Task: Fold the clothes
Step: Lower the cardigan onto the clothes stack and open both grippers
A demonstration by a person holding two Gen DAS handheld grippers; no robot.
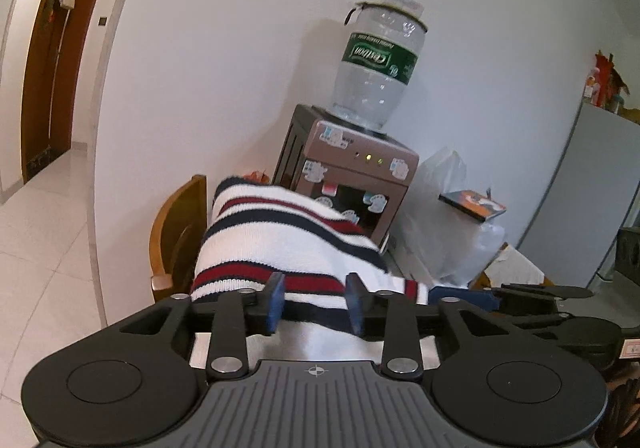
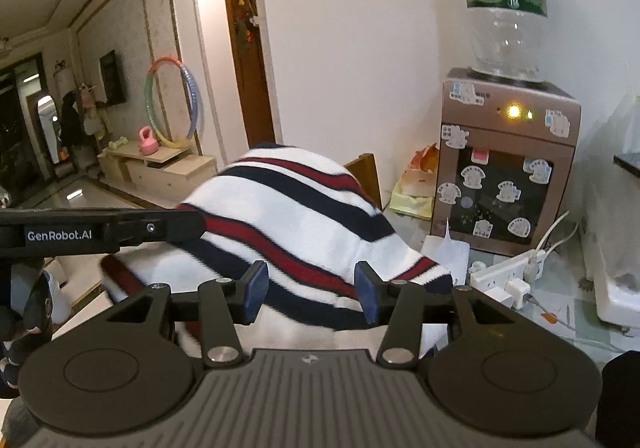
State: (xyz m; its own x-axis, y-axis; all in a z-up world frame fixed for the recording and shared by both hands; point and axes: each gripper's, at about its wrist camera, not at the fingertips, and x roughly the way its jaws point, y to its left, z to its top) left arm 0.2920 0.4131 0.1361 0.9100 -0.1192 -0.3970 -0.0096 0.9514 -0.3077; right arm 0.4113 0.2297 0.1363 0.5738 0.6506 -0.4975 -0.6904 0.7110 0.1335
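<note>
A knitted sweater [image 1: 280,244] in white with red and navy stripes bulges up in a mound in front of both grippers, slightly blurred. My left gripper [image 1: 316,304] has its blue pads apart; a striped fold lies in the gap and the pads do not press on it. My right gripper [image 2: 312,290] also stands open, with the sweater [image 2: 296,216] spread between and beyond its pads. The left gripper [image 2: 188,226] reaches in from the left of the right wrist view, its tip at the sweater's edge. The right gripper [image 1: 464,296] shows at the sweater's right end.
A brown water dispenser [image 2: 508,156] with a large bottle [image 1: 376,64] stands against the white wall behind the sweater. A wooden chair back [image 1: 180,232] is on the left. A power strip [image 2: 508,272] with plugs lies to the right, beside plastic bags [image 1: 448,216] and a grey fridge [image 1: 592,200].
</note>
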